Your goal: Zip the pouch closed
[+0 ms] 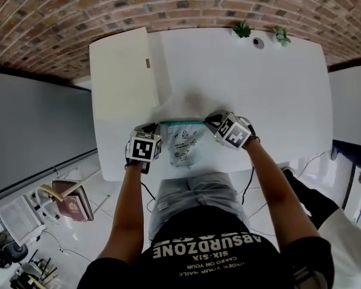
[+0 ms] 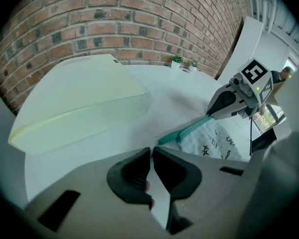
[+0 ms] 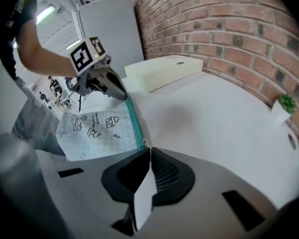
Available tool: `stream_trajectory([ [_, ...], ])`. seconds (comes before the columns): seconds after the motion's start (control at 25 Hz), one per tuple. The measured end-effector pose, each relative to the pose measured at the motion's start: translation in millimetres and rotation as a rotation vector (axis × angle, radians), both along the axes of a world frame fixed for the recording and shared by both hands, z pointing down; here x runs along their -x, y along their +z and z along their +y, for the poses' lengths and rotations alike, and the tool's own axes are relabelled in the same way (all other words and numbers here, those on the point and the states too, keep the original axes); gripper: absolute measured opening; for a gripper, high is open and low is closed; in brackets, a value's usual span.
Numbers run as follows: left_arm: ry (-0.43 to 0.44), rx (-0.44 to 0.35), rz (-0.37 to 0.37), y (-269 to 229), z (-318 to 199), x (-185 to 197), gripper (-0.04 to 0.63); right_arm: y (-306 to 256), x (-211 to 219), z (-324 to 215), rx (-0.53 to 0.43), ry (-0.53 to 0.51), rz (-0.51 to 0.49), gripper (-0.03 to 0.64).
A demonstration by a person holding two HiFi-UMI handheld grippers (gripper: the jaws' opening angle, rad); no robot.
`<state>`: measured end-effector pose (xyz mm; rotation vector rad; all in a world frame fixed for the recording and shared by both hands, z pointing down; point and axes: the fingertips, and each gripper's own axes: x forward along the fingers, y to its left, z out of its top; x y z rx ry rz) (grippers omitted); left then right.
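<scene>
Currently, my left claw (image 2: 152, 152) is pinched on the pouch (image 1: 185, 146) corner and my right claw (image 3: 148, 151) is clamped on the teal zip (image 3: 134, 121) end, near the table (image 1: 277, 89) edge. I judge either thin pinch may slip under pull.

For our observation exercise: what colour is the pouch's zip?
Teal green: the pouch zip shows best in the right gripper view.

Facing a red-brick wall (image 1: 168, 5) along the far side. Bearing, on a white table (image 1: 277, 89), a flat white box (image 1: 120, 77) at the left, one small potted plant (image 1: 242, 29) and a second plant (image 1: 281, 36) by the far edge. Adjoining a grey partition (image 1: 36, 131) on the left. Trailing dark cables (image 1: 251, 182) over a pale floor (image 1: 108, 215).
</scene>
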<state>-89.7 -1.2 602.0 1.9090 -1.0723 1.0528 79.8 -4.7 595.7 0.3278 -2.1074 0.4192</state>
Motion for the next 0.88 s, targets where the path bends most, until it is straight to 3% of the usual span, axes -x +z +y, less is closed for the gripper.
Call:
stream_trajectory([
  [0.24, -0.05, 0.005, 0.046, 0, 0, 1, 0.029, 2, -6, -5, 0.07, 0.201, -0.08, 0.008],
  [0.48, -0.093, 0.012, 0.094, -3, 1, 1, 0.032, -4, -3, -4, 0.068, 0.251, -0.095, 0.008],
  [0.88, -0.134, -0.065, 0.132, -24, 0, 4, 0.087, -26, 0, 4, 0.016, 0.328, -0.159, 0.087],
])
